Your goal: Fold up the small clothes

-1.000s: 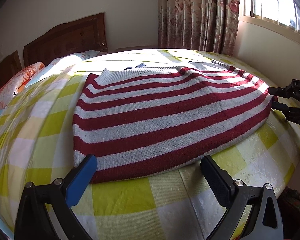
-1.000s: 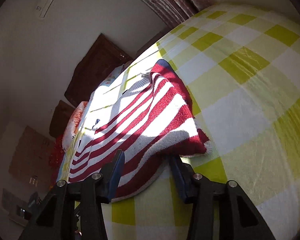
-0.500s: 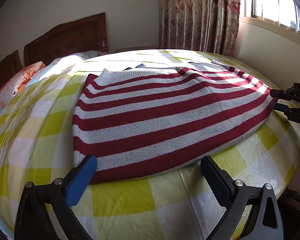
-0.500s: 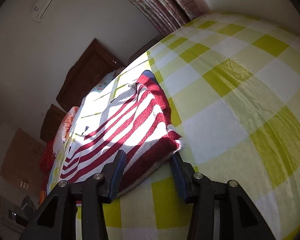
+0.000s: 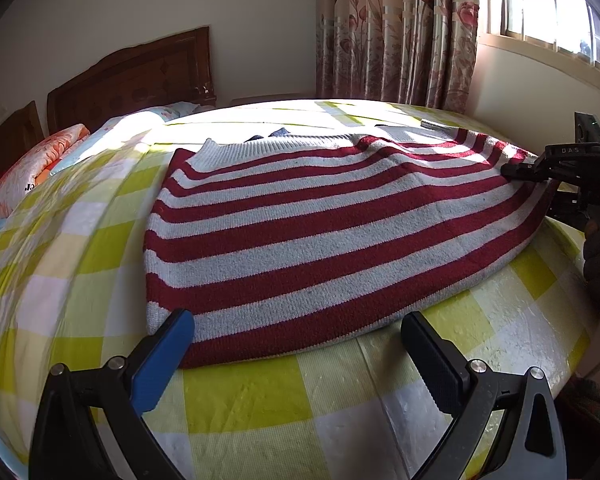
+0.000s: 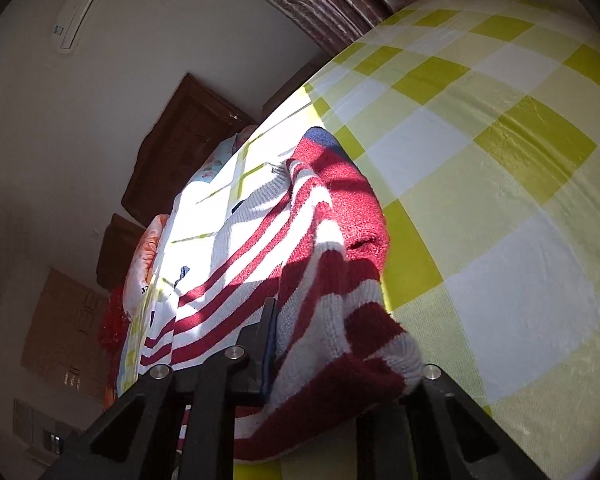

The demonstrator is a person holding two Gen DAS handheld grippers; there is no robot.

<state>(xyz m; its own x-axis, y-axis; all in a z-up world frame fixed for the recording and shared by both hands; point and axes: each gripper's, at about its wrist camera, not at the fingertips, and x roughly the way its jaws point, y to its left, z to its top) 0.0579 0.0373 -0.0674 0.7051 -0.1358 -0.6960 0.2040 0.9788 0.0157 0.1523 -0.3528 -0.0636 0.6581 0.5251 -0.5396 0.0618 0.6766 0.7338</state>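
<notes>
Basically, left wrist view first: the striped sweater (image 5: pixel 332 232) lies flat on the checked bedspread (image 5: pixel 260 396), hem edge toward this camera, collar toward the headboard (image 5: pixel 140 76). The left gripper (image 5: pixel 296 356) has its fingers wide apart, holding nothing; the blue pad (image 5: pixel 160 360) sits right at the sweater's near left corner, the black pad (image 5: pixel 430 364) is over bare bedspread just off the hem. Risk here: if it closes as it stands, the black side likely catches bedspread and not knit, so the sheet lifts with the fold. At the far right of this view the right gripper (image 5: pixel 540 178) is on the sweater's right edge, which looks a bit raised there.

Right wrist view: the right gripper (image 6: pixel 336 364) has its jaws closing, with a bunched wad of sweater (image 6: pixel 340 280) between them. The knit fills the gap and drapes over the right finger, so it reads as clamped on the fabric. Can't tell how many layers are in the bite. Risks: a thick bunched grab could carry a wrinkle into the fold, or take only the top layer and peel it off the lower one. With one side pinned by nothing, a pull could drag the whole sweater across the bed instead of folding it
</notes>
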